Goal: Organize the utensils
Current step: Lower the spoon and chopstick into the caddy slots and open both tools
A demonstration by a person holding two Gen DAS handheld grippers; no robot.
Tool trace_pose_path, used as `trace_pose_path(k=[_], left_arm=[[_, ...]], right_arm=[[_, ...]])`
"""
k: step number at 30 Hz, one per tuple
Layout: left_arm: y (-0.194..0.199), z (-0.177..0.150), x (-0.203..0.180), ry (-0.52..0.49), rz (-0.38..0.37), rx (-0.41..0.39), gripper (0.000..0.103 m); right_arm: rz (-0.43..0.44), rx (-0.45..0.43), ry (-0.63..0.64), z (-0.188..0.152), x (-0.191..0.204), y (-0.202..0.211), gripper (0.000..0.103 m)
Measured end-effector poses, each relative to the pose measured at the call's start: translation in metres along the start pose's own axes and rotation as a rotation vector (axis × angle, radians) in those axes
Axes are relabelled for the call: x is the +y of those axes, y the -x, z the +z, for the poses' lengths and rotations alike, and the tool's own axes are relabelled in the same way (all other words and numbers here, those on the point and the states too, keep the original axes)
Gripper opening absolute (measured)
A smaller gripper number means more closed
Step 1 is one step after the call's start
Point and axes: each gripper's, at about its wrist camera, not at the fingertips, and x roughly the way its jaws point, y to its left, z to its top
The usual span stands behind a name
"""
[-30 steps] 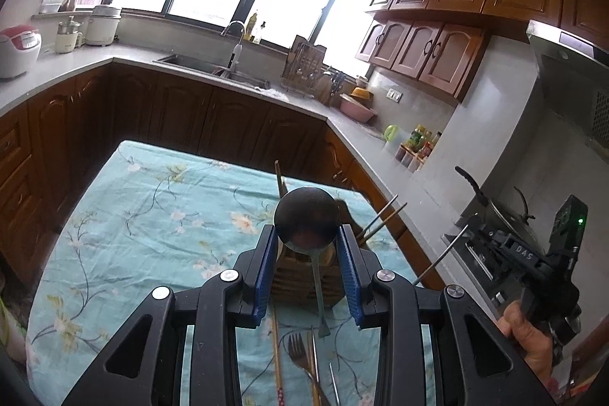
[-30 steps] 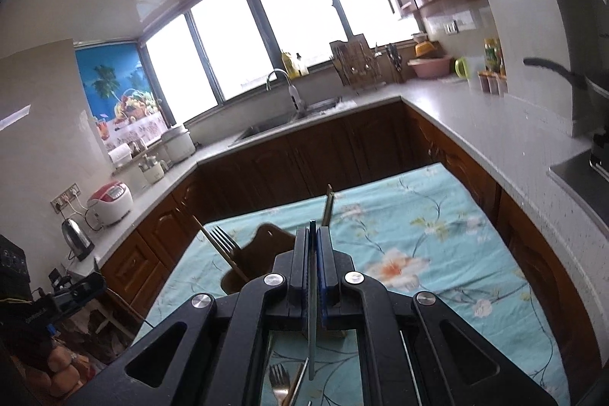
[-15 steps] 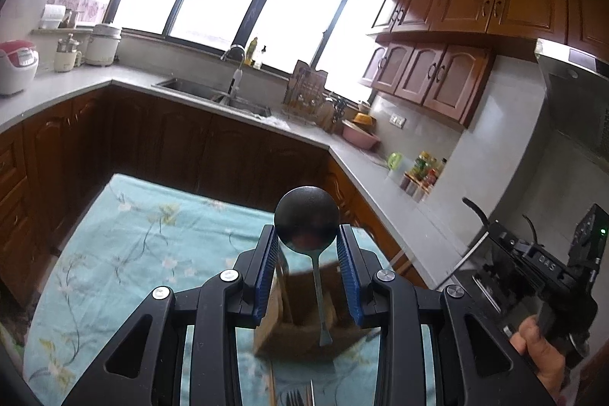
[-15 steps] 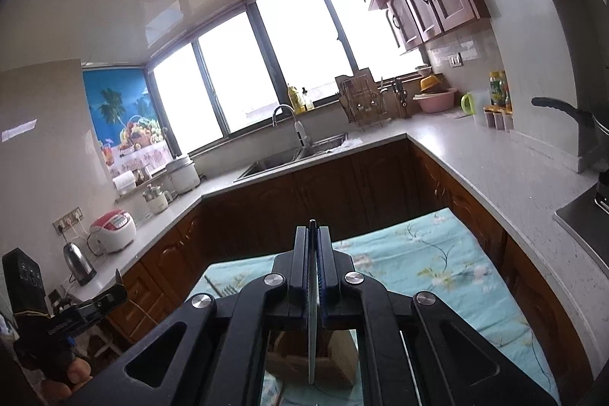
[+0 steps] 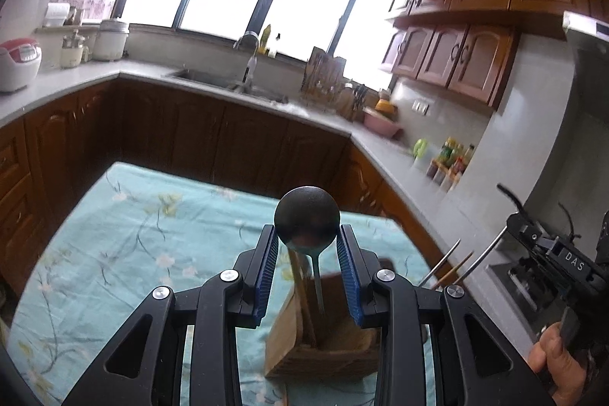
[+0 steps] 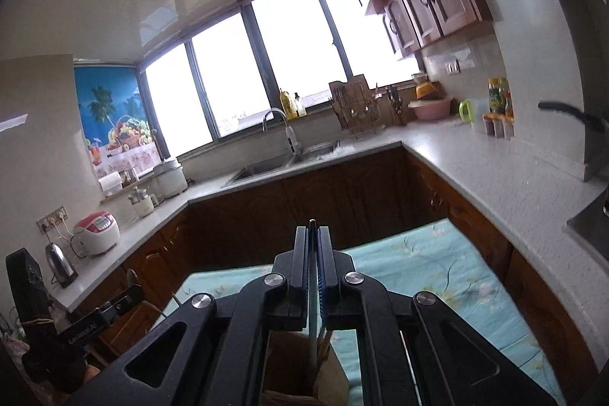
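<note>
between the left tongs (image 5: pixel 306 241) — spoon (image 5: pixel 306 218), handle down into holder (image 5: pixel 323 349).

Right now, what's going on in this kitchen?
A person is sorting utensils with two handheld grippers. The left gripper holds a round-bowled metal spoon by its bowl, handle pointing down into the wooden utensil holder on the floral turquoise tablecloth. The right gripper is clamped on a thin utensil handle above the same holder.
</note>
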Motion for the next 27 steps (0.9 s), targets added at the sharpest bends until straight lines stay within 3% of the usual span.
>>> trace_pose_path(k=[10, 27], left_arm=[[-0.034, -0.010, 0.004, -0.015, 0.017, 0.110, 0.031], [-0.036, -0.006, 0.007, -0.016, 0.018, 0.160, 0.034]], right_arm=[[0.014, 0.109, -0.066, -0.046, -0.019, -0.023, 0.004], [0.011, 0.135, -0.077, -0.044, -0.024, -0.027, 0.009]])
